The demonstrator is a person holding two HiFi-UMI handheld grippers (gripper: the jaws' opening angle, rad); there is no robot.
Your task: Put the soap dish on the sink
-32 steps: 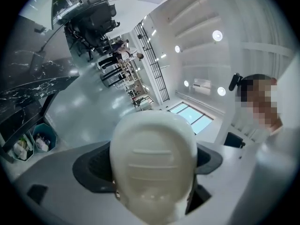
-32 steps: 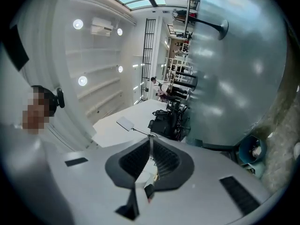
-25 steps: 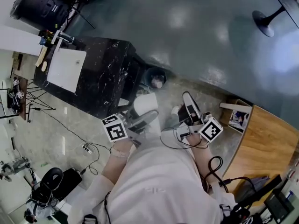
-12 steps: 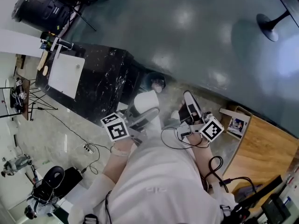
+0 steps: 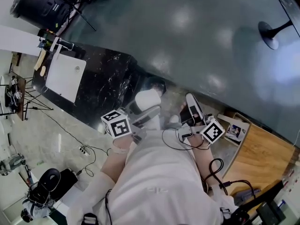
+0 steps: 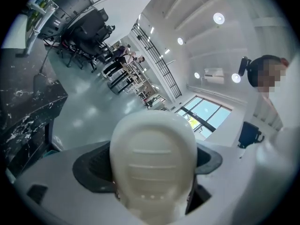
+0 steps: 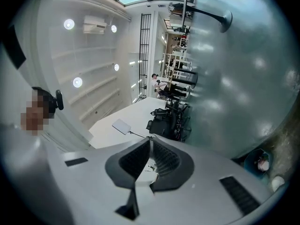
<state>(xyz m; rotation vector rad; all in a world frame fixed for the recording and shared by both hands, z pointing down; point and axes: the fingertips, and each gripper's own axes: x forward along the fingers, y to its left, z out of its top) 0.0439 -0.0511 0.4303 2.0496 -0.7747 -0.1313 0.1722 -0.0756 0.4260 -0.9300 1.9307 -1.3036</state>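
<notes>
My left gripper (image 5: 143, 112) is shut on a white ribbed soap dish (image 6: 153, 165), which fills the space between its jaws in the left gripper view and shows as a white oval (image 5: 146, 99) in the head view. The white rectangular sink (image 5: 65, 73) is set in a black marble counter (image 5: 110, 86) up and to the left of that gripper, some way off. My right gripper (image 5: 192, 108) is held close to the person's body at centre right, with its jaws closed together on nothing (image 7: 149, 165).
A faucet and small bottles (image 5: 51, 40) stand at the counter's far end. A small bin (image 5: 155, 86) sits on the floor by the counter. A wooden surface (image 5: 262, 144) lies at right, a table base (image 5: 274, 29) at top right, and cables and tripods (image 5: 18, 102) at left.
The left gripper with the soap dish has crept slightly up, toward the counter. The view has shifted a little, and the right gripper stays beside the body.
</notes>
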